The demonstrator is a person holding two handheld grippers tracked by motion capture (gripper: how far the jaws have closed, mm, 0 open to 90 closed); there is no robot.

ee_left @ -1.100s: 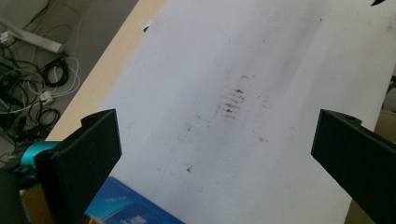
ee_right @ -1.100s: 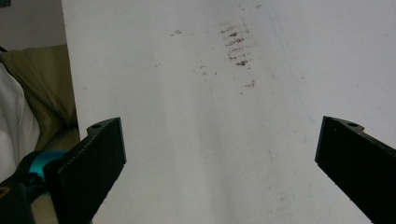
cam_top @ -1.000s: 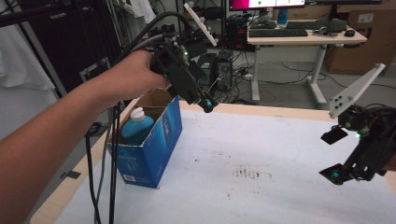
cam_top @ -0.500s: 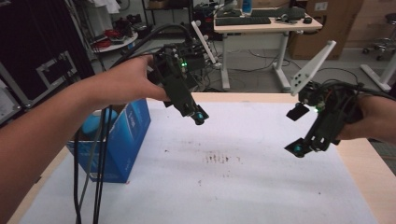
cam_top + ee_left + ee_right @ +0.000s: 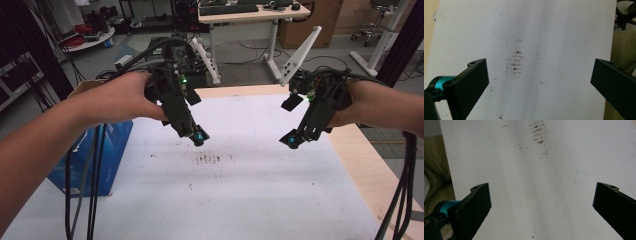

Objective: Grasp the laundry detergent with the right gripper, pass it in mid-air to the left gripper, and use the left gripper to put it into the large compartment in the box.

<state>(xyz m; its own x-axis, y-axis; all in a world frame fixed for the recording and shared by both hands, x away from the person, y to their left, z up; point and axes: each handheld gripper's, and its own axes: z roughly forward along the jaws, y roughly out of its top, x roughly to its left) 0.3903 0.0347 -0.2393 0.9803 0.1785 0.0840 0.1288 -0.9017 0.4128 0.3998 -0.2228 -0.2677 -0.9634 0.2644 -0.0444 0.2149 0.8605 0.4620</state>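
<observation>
**A:** Where do the tongs stand?

**B:** Both pairs are spread wide with nothing between them. The left tongs hang over the white sheet on the bench, pointed down near a patch of brown smudges. The right tongs hover opposite, tilted in toward the same patch.

**A:** And what is there to pick up?

**B:** The blue box, at the bench's left edge beside the left forearm and partly behind hanging cables. It's well apart from the right tongs and nearer the left.

**A:** How would it handle?

**B:** It looks like thin card, so I'd guess it is light, with walls that bend under a hard squeeze. I can't tell what is inside, so the weight may surprise.

**A:** Where to grip?

**B:** Probably on the top edge of a side wall near a corner, where card is stiffest. The printed faces may be slick.
</observation>
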